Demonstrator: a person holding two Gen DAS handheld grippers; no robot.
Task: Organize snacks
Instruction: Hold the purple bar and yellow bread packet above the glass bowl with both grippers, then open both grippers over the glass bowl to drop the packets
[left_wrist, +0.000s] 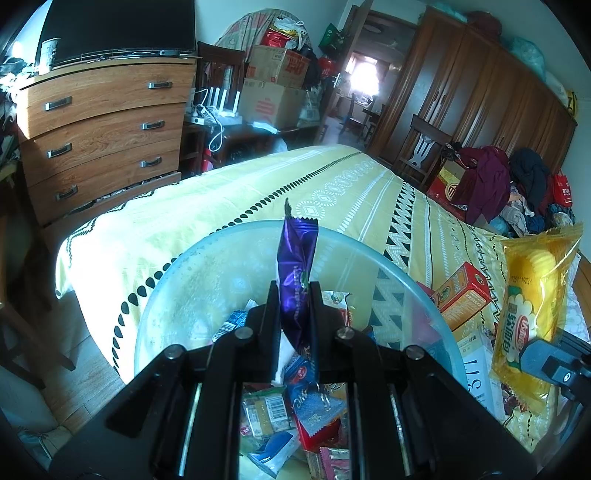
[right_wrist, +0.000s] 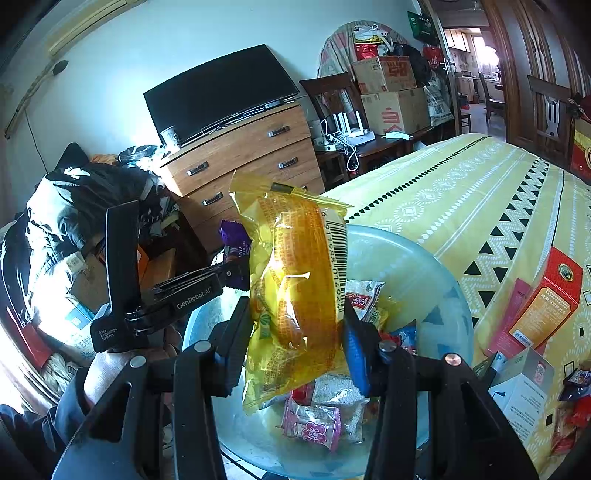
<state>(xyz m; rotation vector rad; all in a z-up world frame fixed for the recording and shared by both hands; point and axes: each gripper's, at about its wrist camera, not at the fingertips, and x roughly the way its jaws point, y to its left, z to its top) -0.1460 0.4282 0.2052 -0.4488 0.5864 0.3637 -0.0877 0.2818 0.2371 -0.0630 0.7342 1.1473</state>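
Both grippers hover over the clear glass bowl near the bed's edge: the left gripper pinches a purple candy wrapper upright, the right gripper clamps a yellow bread packet. Several small snack packets already lie in the bowl, so sorting looks well underway. Beyond, on the yellow bedspread, a red-and-orange box and other packs wait; the bowl's bottom is partly hidden.
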